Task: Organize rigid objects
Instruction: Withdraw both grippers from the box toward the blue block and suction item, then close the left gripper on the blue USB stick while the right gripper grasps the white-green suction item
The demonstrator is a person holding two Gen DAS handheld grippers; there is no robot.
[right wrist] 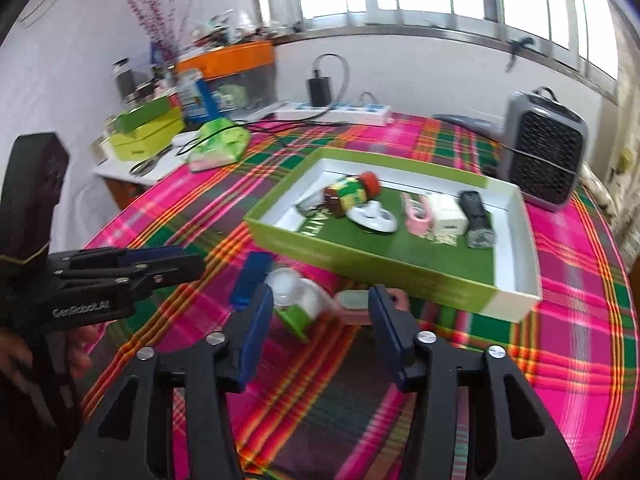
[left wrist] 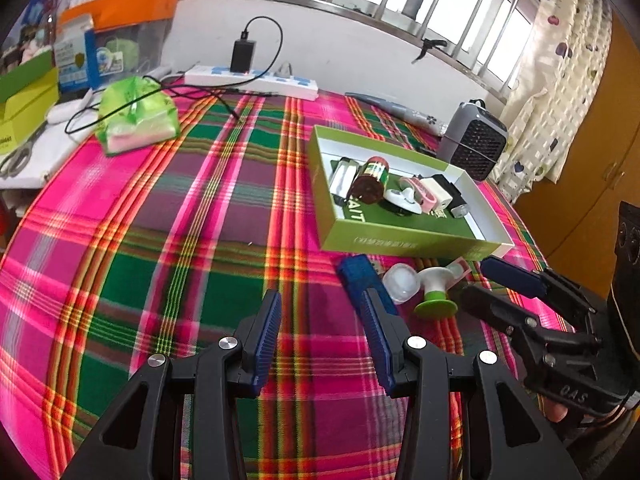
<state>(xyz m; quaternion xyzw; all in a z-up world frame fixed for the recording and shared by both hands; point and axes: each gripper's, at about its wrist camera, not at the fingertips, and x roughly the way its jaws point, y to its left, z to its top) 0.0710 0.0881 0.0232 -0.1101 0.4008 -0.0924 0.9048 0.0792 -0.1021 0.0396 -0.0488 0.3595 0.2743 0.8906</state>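
A green box lid [left wrist: 404,242] [right wrist: 360,262] lies on the plaid cloth and holds a brown bottle [left wrist: 370,180] [right wrist: 350,194], a white round piece [right wrist: 372,216], a pink item [right wrist: 418,216], a white charger [right wrist: 448,218] and a black flashlight [right wrist: 476,218]. In front of it lie a blue block [left wrist: 358,276] [right wrist: 252,278], a clear cap [left wrist: 400,282] [right wrist: 286,284], a white and green suction piece [left wrist: 436,292] [right wrist: 302,312] and a pink case [right wrist: 356,306]. My left gripper [left wrist: 324,312] is open and empty, left of these. My right gripper [right wrist: 320,300] is open around the loose items; it also shows in the left wrist view [left wrist: 480,284].
A grey heater [left wrist: 474,144] [right wrist: 542,148] stands behind the lid. A white power strip [left wrist: 252,80] with a black charger, a green tissue pack [left wrist: 138,118] [right wrist: 220,144], scissors [left wrist: 16,158] and stacked boxes [left wrist: 28,96] sit at the back left.
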